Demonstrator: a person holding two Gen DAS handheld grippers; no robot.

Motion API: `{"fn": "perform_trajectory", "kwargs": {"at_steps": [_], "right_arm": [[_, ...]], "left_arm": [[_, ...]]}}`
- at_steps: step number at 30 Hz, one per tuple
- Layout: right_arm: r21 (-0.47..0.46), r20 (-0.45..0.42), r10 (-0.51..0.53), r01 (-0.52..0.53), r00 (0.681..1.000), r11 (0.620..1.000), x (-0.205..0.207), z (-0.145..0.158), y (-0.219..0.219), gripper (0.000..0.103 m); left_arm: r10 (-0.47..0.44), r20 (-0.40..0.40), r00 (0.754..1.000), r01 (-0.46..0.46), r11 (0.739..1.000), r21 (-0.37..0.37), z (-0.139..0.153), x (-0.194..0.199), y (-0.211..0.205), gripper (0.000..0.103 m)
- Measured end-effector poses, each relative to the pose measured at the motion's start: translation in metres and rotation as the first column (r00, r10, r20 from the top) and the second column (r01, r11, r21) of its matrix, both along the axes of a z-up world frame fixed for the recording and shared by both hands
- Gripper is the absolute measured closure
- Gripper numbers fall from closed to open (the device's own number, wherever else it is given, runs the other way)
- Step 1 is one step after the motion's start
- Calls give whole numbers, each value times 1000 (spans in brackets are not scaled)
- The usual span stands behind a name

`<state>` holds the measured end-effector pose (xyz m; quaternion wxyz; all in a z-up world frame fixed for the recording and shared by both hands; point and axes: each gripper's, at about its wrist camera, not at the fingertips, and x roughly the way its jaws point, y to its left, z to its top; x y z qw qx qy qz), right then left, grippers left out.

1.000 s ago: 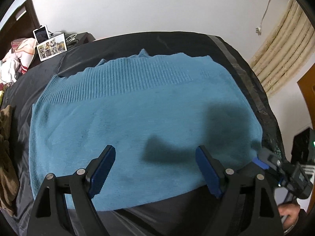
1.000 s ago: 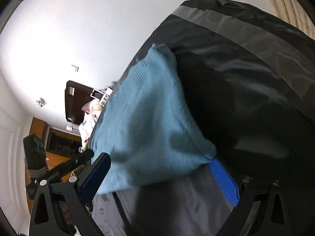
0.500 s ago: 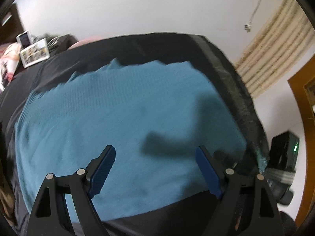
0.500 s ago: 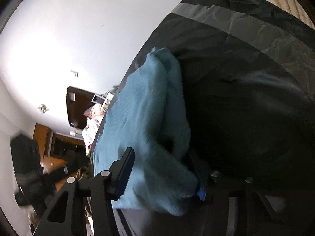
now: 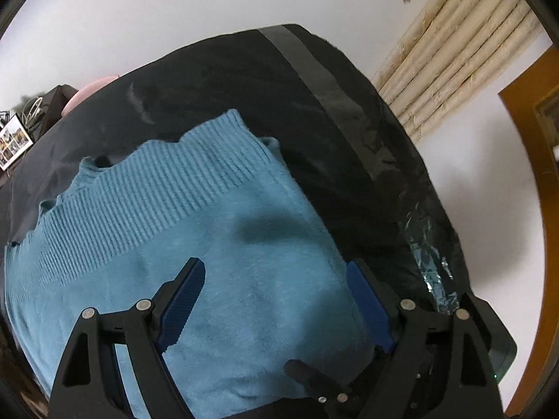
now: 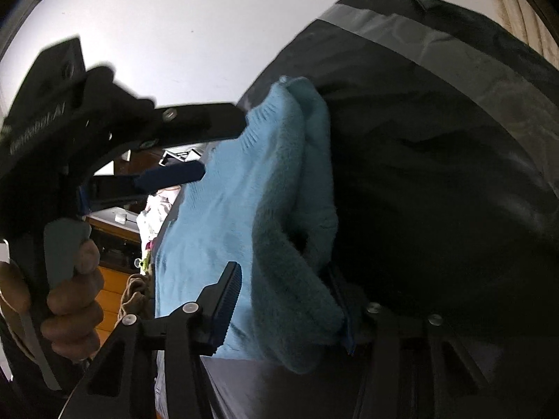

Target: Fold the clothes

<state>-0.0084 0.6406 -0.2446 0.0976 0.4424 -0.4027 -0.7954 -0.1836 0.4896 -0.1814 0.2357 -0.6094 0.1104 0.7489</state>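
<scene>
Black bedcover (image 5: pixel 349 146) bears blue sweater (image 5: pixel 216 244) between spread left gripper (image 5: pixel 276 296); right gripper (image 6: pixel 290 300) clamps its edge.

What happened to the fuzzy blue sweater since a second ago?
The right gripper closed around the near edge of the fuzzy blue knitted sweater and bunched it up; a second ago that edge lay flat. The left gripper moved closer over the sweater, jaws wide open, holding nothing. The sweater stayed on the black bed cover.
</scene>
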Motion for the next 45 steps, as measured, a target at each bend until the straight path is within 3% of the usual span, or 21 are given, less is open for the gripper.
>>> {"fn": "perform_trajectory", "kwargs": {"at_steps": [3,4,5,8,13,19,22,28,30,32,33,37,39,41,43,45], "right_arm": [[37,-22,19,-18,1000,999,-1,7,-5,51],[49,-30,25,-24,999,998,-2,9,-6,56],[62,-37,32,-29,999,998,-2,11,-8,69],[99,-58,52,-46,997,994,-4,18,-12,73],[280,-145,133,-88,980,956,-3,50,-41,73],[381,-184,204,-121,962,916,-3,61,-67,73],[431,-200,240,-134,950,892,-3,67,-80,73],[522,-226,311,-154,923,839,-3,78,-105,73],[534,-235,326,-159,916,831,-2,78,-112,73],[545,-240,337,-161,910,823,0,78,-118,73],[548,-241,337,-159,910,821,0,77,-120,73],[532,-256,305,-130,917,837,-3,73,-123,73],[520,-266,270,-98,925,849,-5,73,-123,66],[514,-279,234,-61,931,856,-1,73,-122,23],[528,-281,202,-25,938,849,-1,71,-133,21],[554,-255,183,-11,950,833,4,73,-115,21]], "left_arm": [[23,17,1000,-23,1000,-3,-5,-4,-1,17],[34,25,999,-34,999,-2,-6,-6,-4,17],[44,33,999,-44,999,-1,-6,-9,-6,17],[66,47,997,-67,998,3,-5,-17,-14,17],[66,66,996,-69,997,38,7,-24,-22,17],[19,119,993,-25,998,50,13,-31,-21,17],[-12,102,995,9,1000,30,14,-27,-15,17],[-70,56,996,75,992,-104,-1,-26,-5,17],[-71,54,996,76,991,-108,-5,-28,-8,32],[-43,80,996,50,995,-85,-9,-33,-17,72],[-23,92,996,30,997,-73,-10,-36,-22,81],[38,88,995,-36,999,-25,1,-39,-43,82],[50,84,995,-51,999,-1,9,-39,-54,82],[62,83,995,-64,998,24,15,-40,-64,82],[70,84,994,-75,996,54,21,-42,-76,82],[75,93,993,-83,993,84,24,-44,-87,82]]}}
